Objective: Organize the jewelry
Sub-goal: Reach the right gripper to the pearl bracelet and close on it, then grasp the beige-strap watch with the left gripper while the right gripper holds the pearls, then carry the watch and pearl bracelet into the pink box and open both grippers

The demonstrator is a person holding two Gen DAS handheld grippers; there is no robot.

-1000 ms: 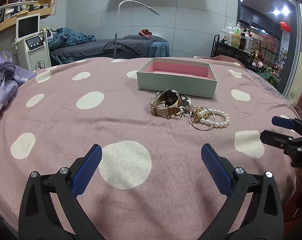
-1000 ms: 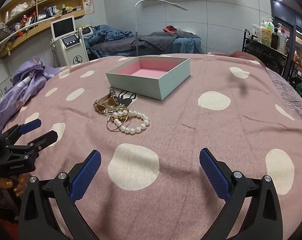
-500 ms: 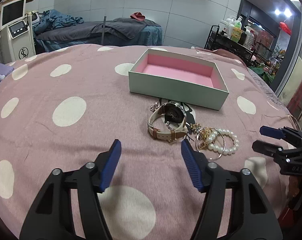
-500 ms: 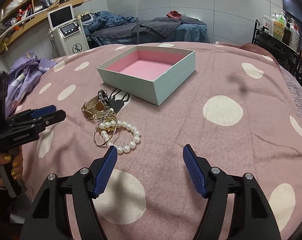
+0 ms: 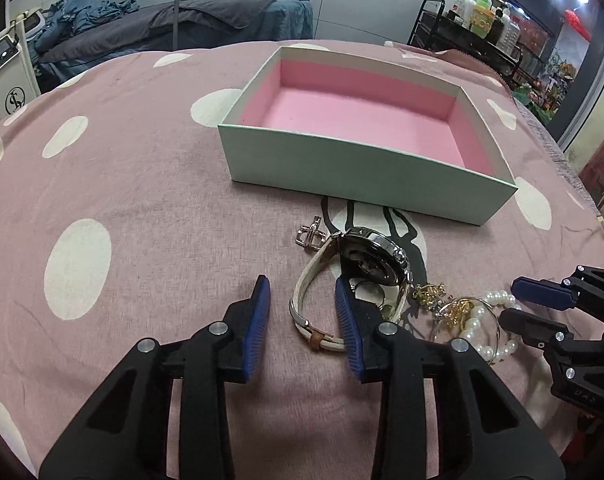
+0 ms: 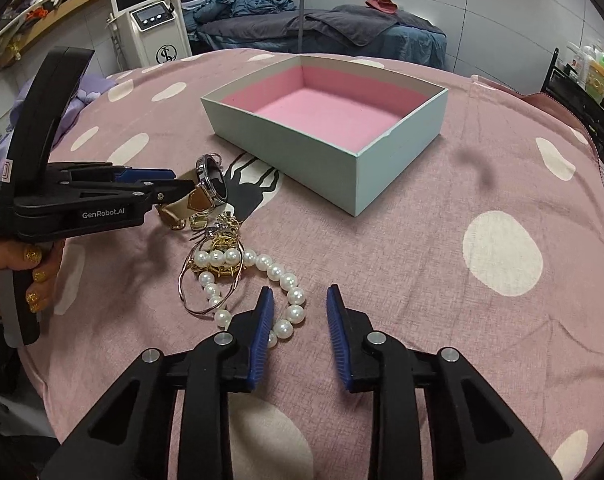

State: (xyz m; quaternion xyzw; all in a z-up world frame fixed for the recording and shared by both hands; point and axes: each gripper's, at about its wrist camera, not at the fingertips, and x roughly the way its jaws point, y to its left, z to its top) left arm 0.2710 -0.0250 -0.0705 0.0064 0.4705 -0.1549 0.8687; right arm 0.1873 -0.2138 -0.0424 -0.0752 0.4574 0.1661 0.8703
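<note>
A watch (image 5: 376,264) with a cream strap (image 5: 302,300) lies on the pink dotted cloth in front of the mint box (image 5: 362,168) with its pink lining. My left gripper (image 5: 300,284) straddles the strap's near loop, its jaws closing, and the pads are clear of the strap. To its right lie gold pieces (image 5: 458,306) and a pearl bracelet (image 5: 478,320). My right gripper (image 6: 299,291) is closing around the pearl bracelet (image 6: 295,298), with pearls between the pads but not pinched. The left gripper (image 6: 179,182) also shows by the watch (image 6: 213,180), and the right gripper (image 5: 510,302) at the pearls.
The mint box (image 6: 293,148) stands open behind the jewelry. A thin bangle (image 6: 189,292) and a gold charm (image 6: 217,248) tangle with the pearls. A small silver clasp (image 5: 310,234) lies left of the watch. A person's hand (image 6: 33,272) holds the left gripper. A white machine (image 6: 153,24) and a bed stand beyond.
Both grippers moved forward and down to the jewelry pile, and their jaws narrowed from wide open. The left now straddles the watch strap and the right straddles the pearl bracelet.
</note>
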